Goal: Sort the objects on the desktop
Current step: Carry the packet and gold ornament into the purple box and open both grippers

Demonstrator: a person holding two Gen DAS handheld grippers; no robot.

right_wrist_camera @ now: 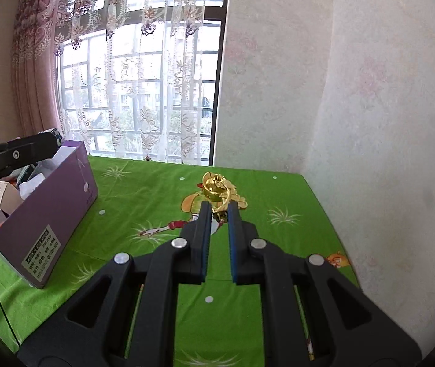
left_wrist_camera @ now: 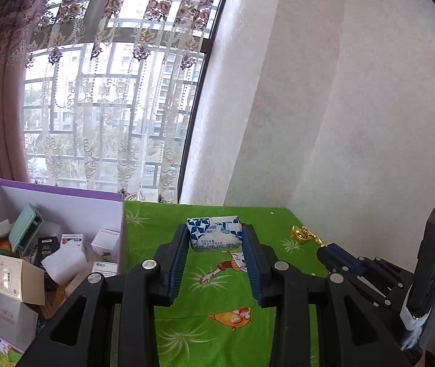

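A blue-and-white patterned tissue pack (left_wrist_camera: 214,233) is clamped between the blue pads of my left gripper (left_wrist_camera: 214,238), lifted above the green tablecloth (left_wrist_camera: 217,330). In the right wrist view, my right gripper (right_wrist_camera: 219,209) is shut on a gold bell ornament (right_wrist_camera: 215,188), which sticks out past the fingertips above the cloth. The same gold ornament (left_wrist_camera: 301,235) shows at the right in the left wrist view, at the tip of the right gripper (left_wrist_camera: 324,246). A purple box (left_wrist_camera: 64,195) with several small cartons inside stands at the left.
The purple box (right_wrist_camera: 64,195) stands on the cloth's left side, and the left gripper (right_wrist_camera: 55,142) hovers beside its far corner. A wallpapered wall borders the table on the right, and a curtained window lies behind. The green cloth (right_wrist_camera: 278,238) bears cartoon prints.
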